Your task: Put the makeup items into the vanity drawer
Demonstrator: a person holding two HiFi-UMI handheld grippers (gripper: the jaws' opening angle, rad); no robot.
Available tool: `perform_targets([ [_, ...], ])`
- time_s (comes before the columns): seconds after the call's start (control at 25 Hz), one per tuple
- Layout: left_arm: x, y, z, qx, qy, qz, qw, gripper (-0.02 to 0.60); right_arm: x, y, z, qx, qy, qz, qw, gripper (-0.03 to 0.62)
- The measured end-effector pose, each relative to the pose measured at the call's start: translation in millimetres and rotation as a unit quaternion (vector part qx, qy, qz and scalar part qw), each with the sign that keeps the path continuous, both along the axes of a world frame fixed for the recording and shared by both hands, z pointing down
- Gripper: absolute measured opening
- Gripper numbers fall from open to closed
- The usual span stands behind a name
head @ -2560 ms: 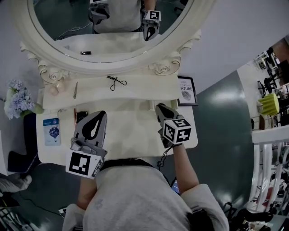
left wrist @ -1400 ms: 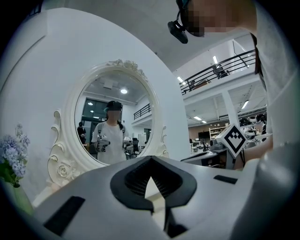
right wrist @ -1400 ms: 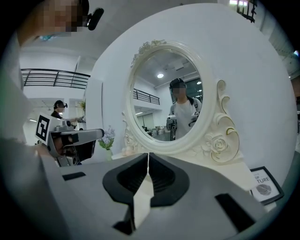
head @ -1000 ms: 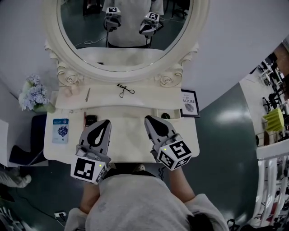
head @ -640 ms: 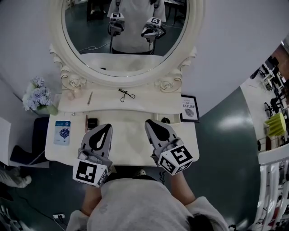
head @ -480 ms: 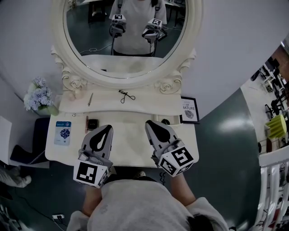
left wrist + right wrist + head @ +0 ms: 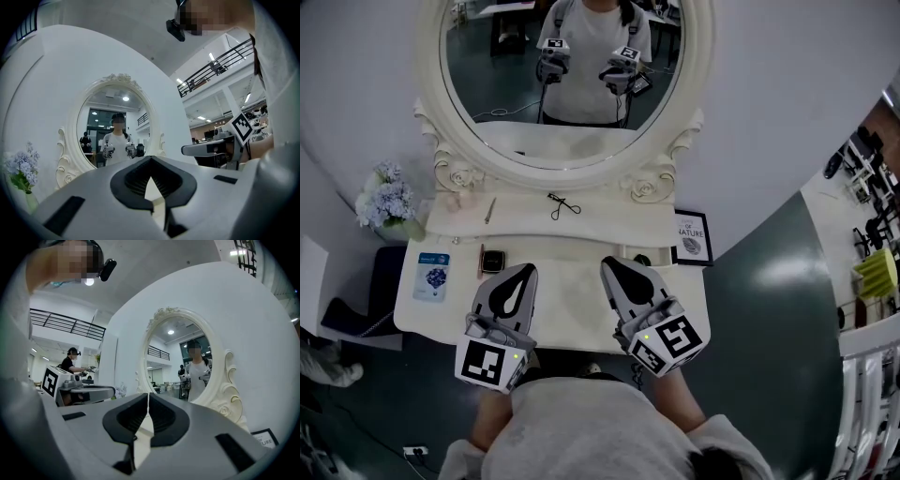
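Right now both tools are hovering level above the near half of the vanity top (image 7: 567,286), and neither is carrying anything. The left gripper (image 7: 523,270) is showing its jaws meeting at the tips with nothing between them. The right gripper (image 7: 609,263) is keeping its jaws pressed together, also with nothing between them.

The makeup is still lying out:
- an eyelash curler (image 7: 562,204) and a slim pencil (image 7: 490,210) are sitting on the raised far shelf
- a compact (image 7: 493,261) and a thin stick (image 7: 481,260) are sitting just beyond the left gripper
- a sheet-mask packet (image 7: 432,276) is lying at the left end
- a small dark item (image 7: 643,260) is lying just beyond the right gripper

The drawer itself is not showing. It is probably under the near edge, hidden by the grippers and the person's body.

Several things could be going wrong from here:
- A drawer pulled toward the near side may be stopping against the torso, which is crowding that edge.
- Flat, thin pieces such as the curler and the stick are likely to skid away from closing jaws, possibly off the shelf lip.
- A sweep toward the packet is risking the flowers (image 7: 389,201) at the far left corner.
- A reach on the right is risking tipping the framed print (image 7: 692,236).

Open room is lying mostly in the bare middle of the top. The mirror (image 7: 516,141) is hemming in the far shelf.
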State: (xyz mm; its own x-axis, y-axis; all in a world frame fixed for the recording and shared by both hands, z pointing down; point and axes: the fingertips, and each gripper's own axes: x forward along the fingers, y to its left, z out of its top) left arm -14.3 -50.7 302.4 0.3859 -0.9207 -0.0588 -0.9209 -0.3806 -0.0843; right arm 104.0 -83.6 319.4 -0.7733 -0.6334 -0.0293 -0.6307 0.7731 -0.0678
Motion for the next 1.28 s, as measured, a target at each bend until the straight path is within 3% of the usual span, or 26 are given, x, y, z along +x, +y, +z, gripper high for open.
perform_targets([
  [0.16, 4.9, 4.6, 0.1, 0.000, -0.001, -0.002, 1.0000, 0.009, 1.0, 6.7, -5.7, 0.011, -0.002, -0.007, 1.000, 0.023],
  [0.36, 7.3, 11.7, 11.1, -0.035, -0.007, -0.001, 0.9994, 0.008, 3.4, 13.1, -13.2, 0.016, -0.015, -0.013, 1.000, 0.023],
  [0.52, 8.8, 11.9, 1.4, -0.005, -0.001, -0.005, 1.0000, 0.008, 6.2, 16.7, -14.7, 0.019, -0.019, -0.014, 1.000, 0.023],
  [0.92, 16.4, 13.1, -3.0, 0.008, -0.001, -0.001, 1.0000, 0.009, 10.0, 22.4, -18.1, 0.027, -0.022, -0.021, 0.999, 0.023],
  [1.08, 17.0, 14.2, 1.4, -0.008, -0.004, -0.001, 1.0000, 0.009, 10.4, 23.0, -19.5, 0.030, -0.023, -0.021, 0.999, 0.023],
  [1.28, 15.4, 12.8, -4.1, 0.008, 0.005, -0.005, 0.9999, 0.009, 11.5, 23.6, -20.6, 0.031, -0.027, -0.020, 0.999, 0.023],
])
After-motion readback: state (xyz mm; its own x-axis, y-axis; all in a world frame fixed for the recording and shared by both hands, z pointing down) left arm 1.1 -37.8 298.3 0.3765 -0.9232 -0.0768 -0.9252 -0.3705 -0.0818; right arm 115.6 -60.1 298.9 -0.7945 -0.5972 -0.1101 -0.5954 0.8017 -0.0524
